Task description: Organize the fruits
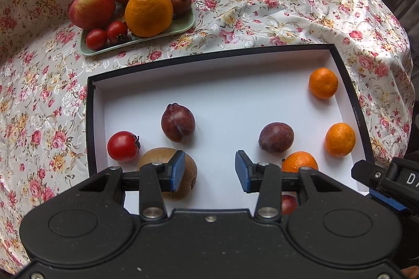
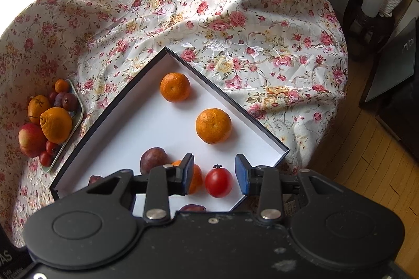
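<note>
A shallow black-rimmed box [image 1: 348, 95] with a white floor holds loose fruit. In the left wrist view I see a red tomato [image 1: 123, 146], a kiwi [image 1: 157, 161], two plums [image 1: 178, 126] [image 1: 276, 137] and three mandarins [image 1: 323, 83] [image 1: 340, 139] [image 1: 299, 161]. My left gripper [image 1: 210, 171] hovers open over bare box floor, its left finger in front of the kiwi. My right gripper [image 2: 214, 175] stands open over the box [image 2: 262, 127], with a tomato [image 2: 218, 182] between its fingers and small gaps on both sides. A mandarin [image 2: 196, 179] sits behind its left finger.
A green tray [image 1: 183, 27] on the floral tablecloth [image 1: 262, 4] carries an apple [image 1: 91, 5], two large oranges, small tomatoes, plums and a mandarin. The right gripper's body [image 1: 387, 182] shows at the right edge. The cloth drops off to a wooden floor [image 2: 366, 161] on the right.
</note>
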The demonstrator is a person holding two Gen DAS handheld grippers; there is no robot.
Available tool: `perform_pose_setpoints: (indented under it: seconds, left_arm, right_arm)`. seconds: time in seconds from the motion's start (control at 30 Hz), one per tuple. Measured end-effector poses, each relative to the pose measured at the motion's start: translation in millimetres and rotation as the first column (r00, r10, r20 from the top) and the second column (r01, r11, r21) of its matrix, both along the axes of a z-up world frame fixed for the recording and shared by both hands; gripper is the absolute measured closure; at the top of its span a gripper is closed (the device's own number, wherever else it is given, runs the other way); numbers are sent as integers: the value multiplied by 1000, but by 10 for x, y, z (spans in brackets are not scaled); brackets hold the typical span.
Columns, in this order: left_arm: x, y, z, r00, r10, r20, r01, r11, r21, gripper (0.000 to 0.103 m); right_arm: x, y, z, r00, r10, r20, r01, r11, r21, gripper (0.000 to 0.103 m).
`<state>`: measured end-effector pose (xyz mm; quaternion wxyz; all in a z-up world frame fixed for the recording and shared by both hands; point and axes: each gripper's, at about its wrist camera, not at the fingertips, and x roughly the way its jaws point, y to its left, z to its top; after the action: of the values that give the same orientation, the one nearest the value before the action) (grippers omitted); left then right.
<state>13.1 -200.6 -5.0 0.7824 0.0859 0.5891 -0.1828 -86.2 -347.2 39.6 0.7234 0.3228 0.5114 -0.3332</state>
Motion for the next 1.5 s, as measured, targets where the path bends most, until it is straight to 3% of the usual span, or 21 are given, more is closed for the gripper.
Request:
perform_pose_setpoints:
  seconds: [0.87, 1.5]
  left_arm:
    - [126, 734, 116, 998, 60, -3, -60, 998, 11, 52]
    - [233, 1135, 134, 995, 100, -3, -100, 995, 16, 52]
  right_arm:
    - [467, 780, -20, 976, 209, -62, -211, 977, -25, 65]
    - [717, 1302, -72, 935, 343, -94, -346, 938, -22, 65]
